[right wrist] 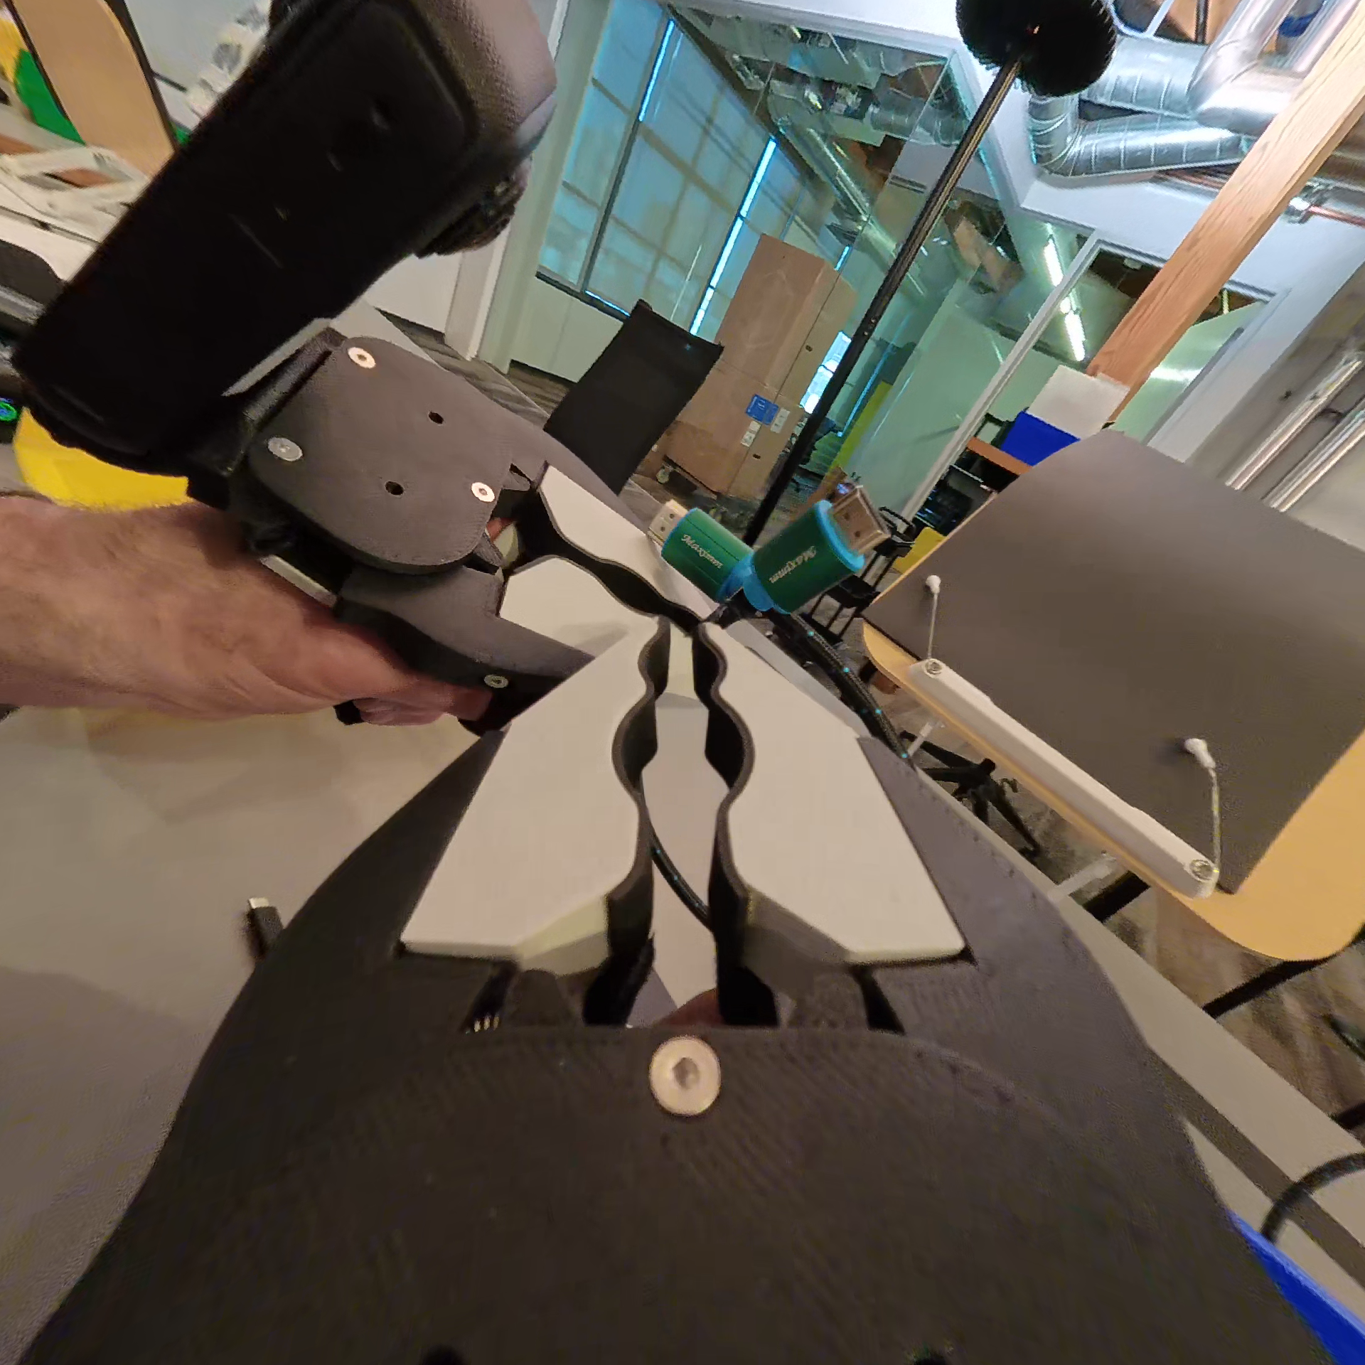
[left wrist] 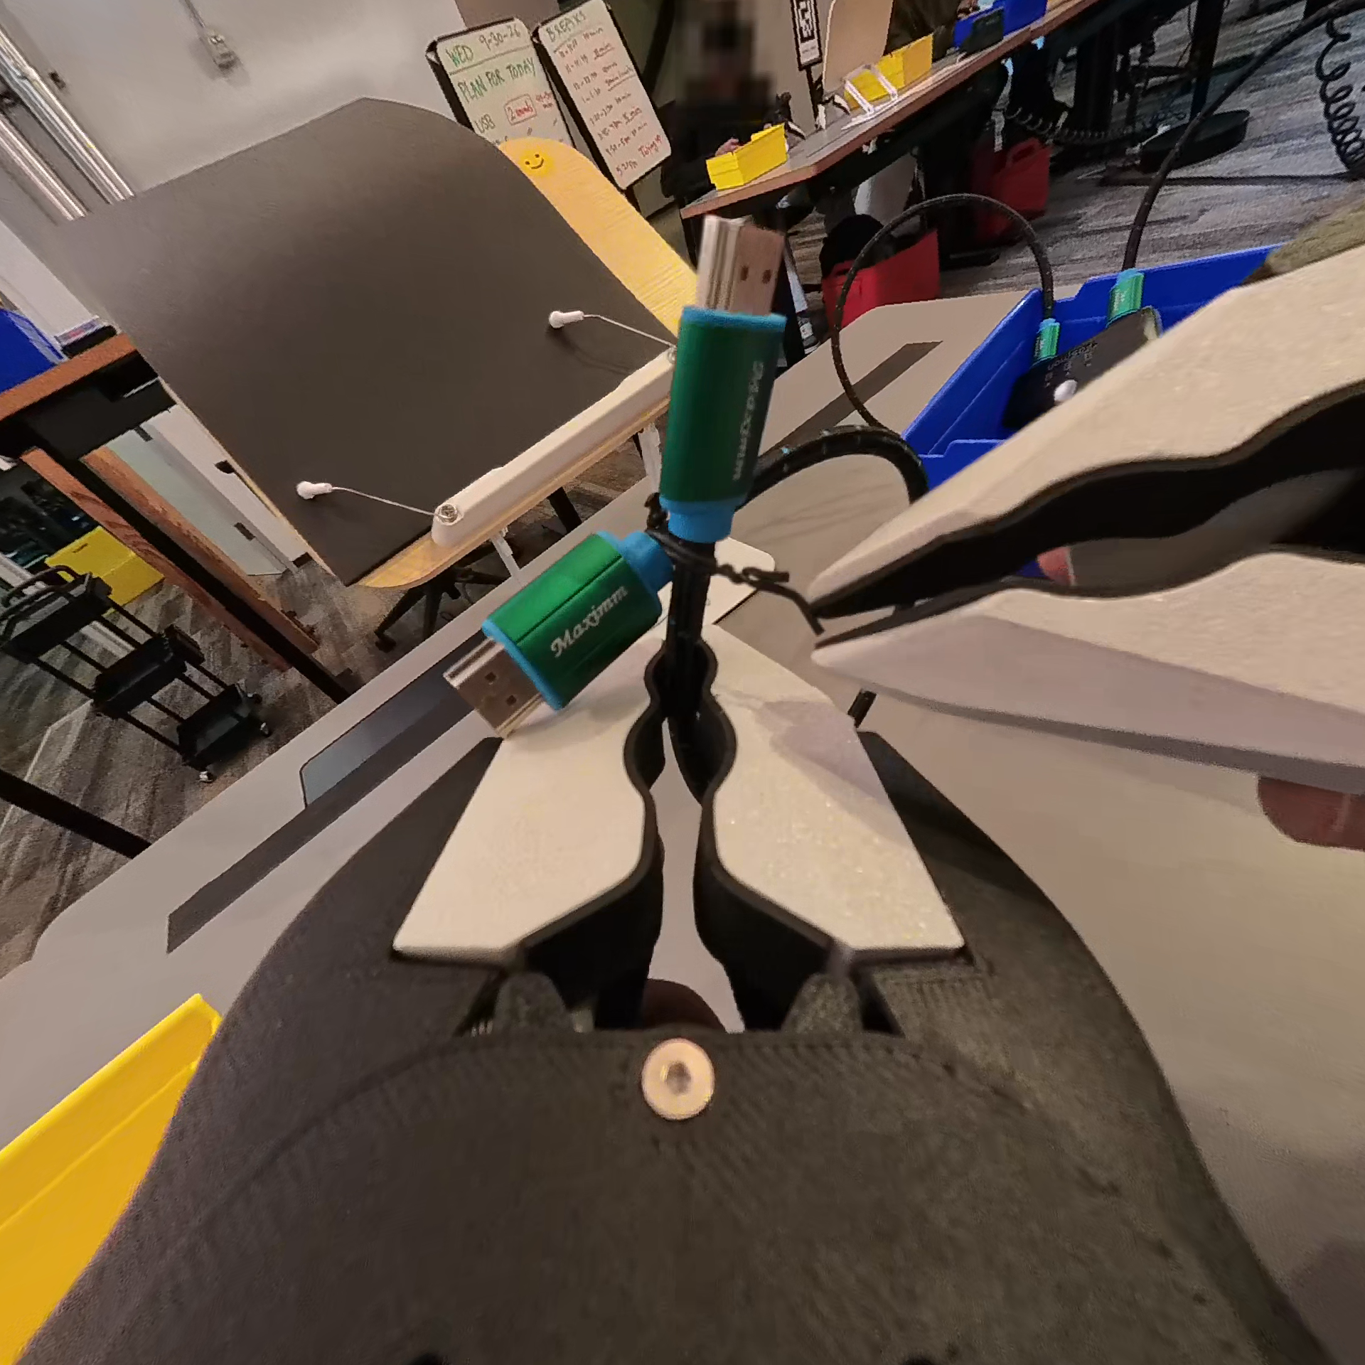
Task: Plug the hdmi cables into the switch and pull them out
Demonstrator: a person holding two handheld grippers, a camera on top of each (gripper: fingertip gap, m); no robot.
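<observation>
The left tool (left wrist: pixel 679 709) is raised above the grey table (left wrist: pixel 849 502), its fingers closed on a bundle of black cable (left wrist: pixel 683 628). A hand (right wrist: pixel 221 628) grips this tool from below, level, with its fingers pointing right in the right wrist view.

Two green plugs with blue collars stand out past the fingertips. The upper plug (left wrist: pixel 720 414) has its long axis nearly upright, metal end up. The lower plug (left wrist: pixel 569 642) lies slanted, metal end down and left. Both carry white script lettering.

The right tool (left wrist: pixel 820 628) comes in from the right, tips nearly together on a thin black tie at the bundle. Behind it, a dark switch (left wrist: pixel 1064 377) sits in a blue bin (left wrist: pixel 960 414), two more green plugs in it.
</observation>
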